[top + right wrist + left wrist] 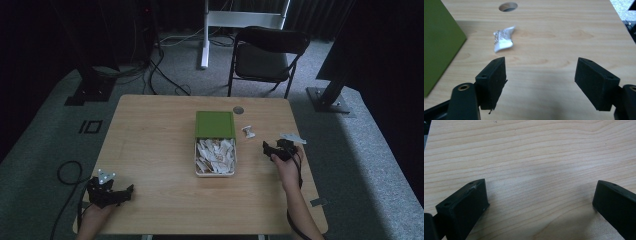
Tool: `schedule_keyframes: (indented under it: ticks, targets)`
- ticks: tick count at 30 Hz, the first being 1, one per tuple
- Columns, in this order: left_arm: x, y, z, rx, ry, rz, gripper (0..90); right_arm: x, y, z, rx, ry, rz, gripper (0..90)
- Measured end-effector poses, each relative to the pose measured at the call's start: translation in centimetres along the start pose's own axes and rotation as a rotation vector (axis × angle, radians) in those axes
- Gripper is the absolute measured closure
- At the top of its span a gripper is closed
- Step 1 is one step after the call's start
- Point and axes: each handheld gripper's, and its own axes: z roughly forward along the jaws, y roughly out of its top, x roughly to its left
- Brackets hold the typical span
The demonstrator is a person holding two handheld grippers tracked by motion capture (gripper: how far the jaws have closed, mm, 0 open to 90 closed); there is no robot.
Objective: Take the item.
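Dark room, grey carpet, light wooden bench [150,150]. Small crumpled white packet [503,38] lying loose on bench, upper left of right gripper view, just beside green lid of white open box [215,125] full of similar packets.

Right gripper [541,83] released, jaws wide, nothing between, packet ahead of its left jaw.

Left gripper [540,205] released, idle at lower left of high view.

Risks:
- off-centre approach nudges packet away
- flat packet slips, jaws scrape bench
- jaw catches lid
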Motion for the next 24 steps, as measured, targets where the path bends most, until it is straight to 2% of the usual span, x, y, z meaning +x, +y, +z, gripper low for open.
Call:
schedule_keyframes:
  ticks: [2, 8, 13, 15, 20, 22, 24]
  targets:
    - [0.0, 0.0, 0.0, 0.000, 0.000, 0.000, 0.7, -0.3, -0.5, -0.3, 0.011, -0.004, -0.005, 24.1]
    - [0.0, 0.0, 0.0, 0.000, 0.000, 0.000, 0.7, -1.3, -1.6, -1.2, 0.034, -0.040, 0.029, 21.8]
    - [0.0, 0.0, 0.0, 0.000, 0.000, 0.000, 0.7, -1.8, -2.6, -2.1, 0.054, -0.064, 0.032, 19.2]
    - [0.0, 0.0, 0.0, 0.000, 0.000, 0.000, 0.7, -2.0, -3.1, -2.4, 0.050, -0.071, 0.029, 18.9]
    - [0.0, 0.0, 0.0, 0.000, 0.000, 0.001, 0.7, -2.4, -4.0, -3.3, 0.046, -0.088, 0.064, 17.6]
    - [0.0, 0.0, 0.0, 0.000, 0.000, 0.000, 0.7, -2.5, -4.3, -3.6, 0.050, -0.104, 0.066, 17.6]
    - [0.0, 0.0, 0.0, 0.000, 0.000, 0.000, 0.7, -2.6, -4.6, -3.8, 0.050, -0.111, 0.042, 17.6]
